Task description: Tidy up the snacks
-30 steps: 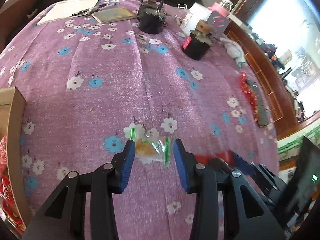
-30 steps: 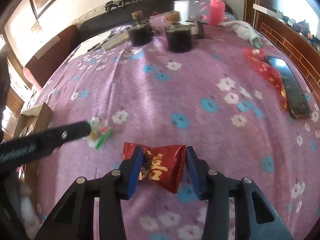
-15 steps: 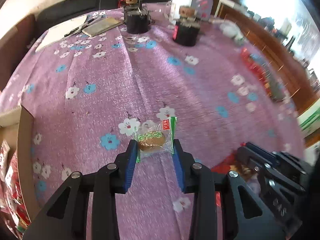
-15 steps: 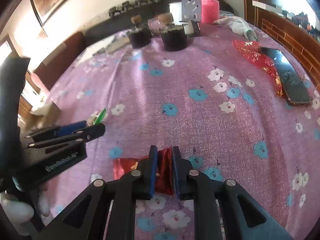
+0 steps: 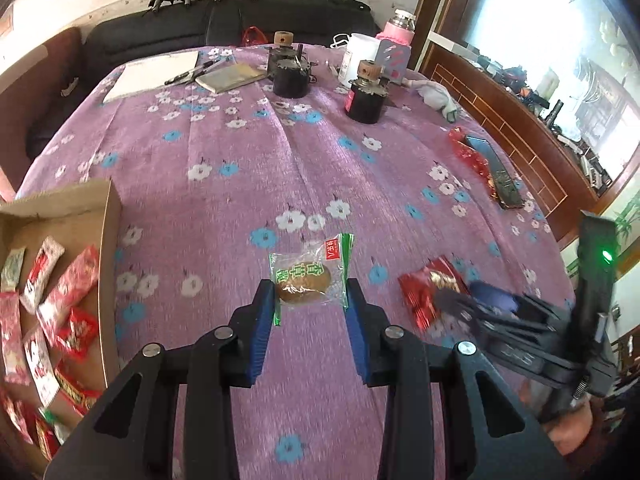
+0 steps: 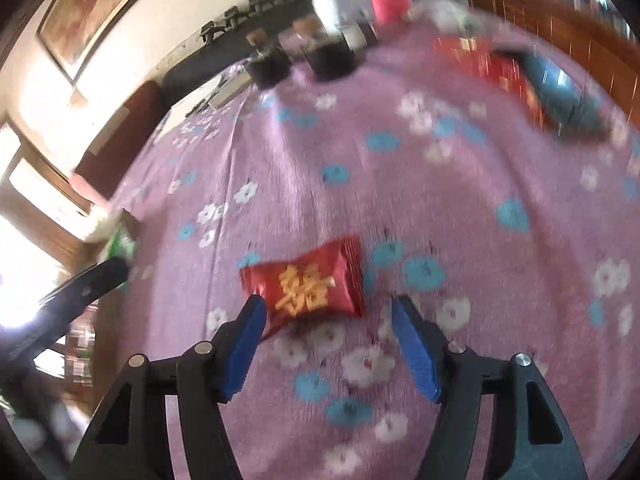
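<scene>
A clear packet with green ends and a brown cookie inside [image 5: 306, 276] sits pinched between the blue pads of my left gripper [image 5: 309, 294], held above the purple flowered cloth. A cardboard box [image 5: 113, 216] with several red and white snack packets lies at the left. A red packet with gold characters [image 6: 308, 284] lies flat on the cloth just ahead of my right gripper [image 6: 328, 308], whose jaws are opening; its left pad is at the packet's corner and its right pad stands apart. In the left wrist view the right gripper [image 5: 476, 304] is blurred beside that red packet [image 5: 422, 292].
Two black jars [image 5: 290, 78] [image 5: 366, 98] stand at the far side with a notebook [image 5: 230, 78], pens, white paper, a white cup and a pink bottle [image 5: 396, 40]. A phone on red wrapping [image 5: 498, 172] lies at the right edge. A dark sofa runs behind.
My left gripper closed on the cookie packet and lifted it, and the box came into view at the left. My right gripper pinched the red packet, then spread open, leaving it on the cloth.
</scene>
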`<state>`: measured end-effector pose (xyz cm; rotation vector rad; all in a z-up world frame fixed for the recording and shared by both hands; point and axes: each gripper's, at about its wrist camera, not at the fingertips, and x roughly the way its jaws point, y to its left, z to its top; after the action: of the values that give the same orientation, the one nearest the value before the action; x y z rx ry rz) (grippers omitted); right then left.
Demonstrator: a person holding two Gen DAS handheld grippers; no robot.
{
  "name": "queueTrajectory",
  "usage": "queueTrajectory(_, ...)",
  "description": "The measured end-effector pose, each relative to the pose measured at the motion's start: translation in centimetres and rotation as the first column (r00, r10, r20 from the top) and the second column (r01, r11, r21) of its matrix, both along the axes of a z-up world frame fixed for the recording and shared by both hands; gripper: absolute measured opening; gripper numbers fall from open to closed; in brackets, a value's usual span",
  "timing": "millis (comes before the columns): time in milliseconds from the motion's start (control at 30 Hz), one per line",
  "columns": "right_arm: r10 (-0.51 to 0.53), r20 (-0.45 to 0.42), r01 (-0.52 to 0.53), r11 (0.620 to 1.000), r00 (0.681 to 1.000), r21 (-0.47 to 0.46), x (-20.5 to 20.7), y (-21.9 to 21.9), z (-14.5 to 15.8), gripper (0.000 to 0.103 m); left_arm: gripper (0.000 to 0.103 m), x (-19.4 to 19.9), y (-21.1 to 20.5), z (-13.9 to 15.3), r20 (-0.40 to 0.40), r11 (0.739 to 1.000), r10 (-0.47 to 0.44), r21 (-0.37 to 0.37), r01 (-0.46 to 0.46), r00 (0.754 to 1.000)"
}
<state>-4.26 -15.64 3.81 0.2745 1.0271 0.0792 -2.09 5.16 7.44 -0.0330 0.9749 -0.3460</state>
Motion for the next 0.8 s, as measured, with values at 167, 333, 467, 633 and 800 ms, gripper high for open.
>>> queueTrajectory(167, -0.080, -0.047, 0.079, 0.996, 0.996, -0.038, 2.3, 1.5, -0.4, 0.080, 0.032, -1.7, 1.8, 0.1, 0.015, 0.999, 0.038, -0.013, -0.038, 0.999)
queueTrajectory(333, -0.089, -0.046, 0.073, 0.958, 0.995, -0.276, 3.2, 5.2, -1.0, 0.071, 0.032, -3.0, 4.2, 0.1, 0.020, 0.997, 0.077, -0.029, -0.076, 0.997)
queueTrajectory(467, -0.064, 0.016, 0.066, 0.958, 0.998, -0.281, 1.6, 5.6, -0.1, 0.038, 0.032, -4.7, 7.8, 0.5, 0.034, 0.990, 0.131, -0.048, -0.129, 0.991)
queueTrajectory(633, -0.035, 0.026, 0.039, 0.983, 0.999, -0.181, 0.6, 4.9, 0.7, 0.025, 0.032, -6.7, 12.6, 0.7, 0.038, 0.974, 0.216, -0.080, -0.213, 0.976)
queueTrajectory(800, 0.016, 0.053, -0.012, 0.997, 0.998, -0.081, -0.4, 5.1, 2.0, 0.021, 0.033, -8.8, 17.4, 0.7, 0.035, 0.944, 0.313, -0.124, -0.307, 0.949)
